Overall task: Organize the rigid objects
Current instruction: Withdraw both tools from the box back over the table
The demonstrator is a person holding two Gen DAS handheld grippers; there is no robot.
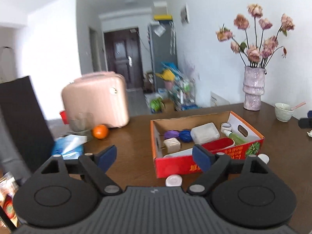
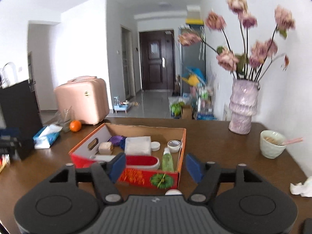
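A red and orange cardboard box (image 1: 175, 165) (image 2: 136, 177) stands on the brown table (image 1: 132, 132). It holds a white plastic case (image 1: 204, 132), a red oval case (image 2: 142, 160), a green spray bottle (image 2: 167, 160), a beige plug adapter (image 1: 171, 145), purple and blue items and a tape roll (image 2: 173, 145). A small white round lid (image 1: 173, 181) lies on the table in front of the box; another (image 1: 263, 158) lies by its right corner. My left gripper (image 1: 154, 158) is open and empty before the box. My right gripper (image 2: 156, 165) is open and empty over the box's near wall.
An orange (image 1: 100, 131), a blue tissue pack (image 1: 67, 146) and a pink case (image 1: 95, 99) are at the left. A vase of flowers (image 2: 242, 107), a cup with a spoon (image 2: 272, 144) and crumpled tissue (image 2: 301, 188) are at the right.
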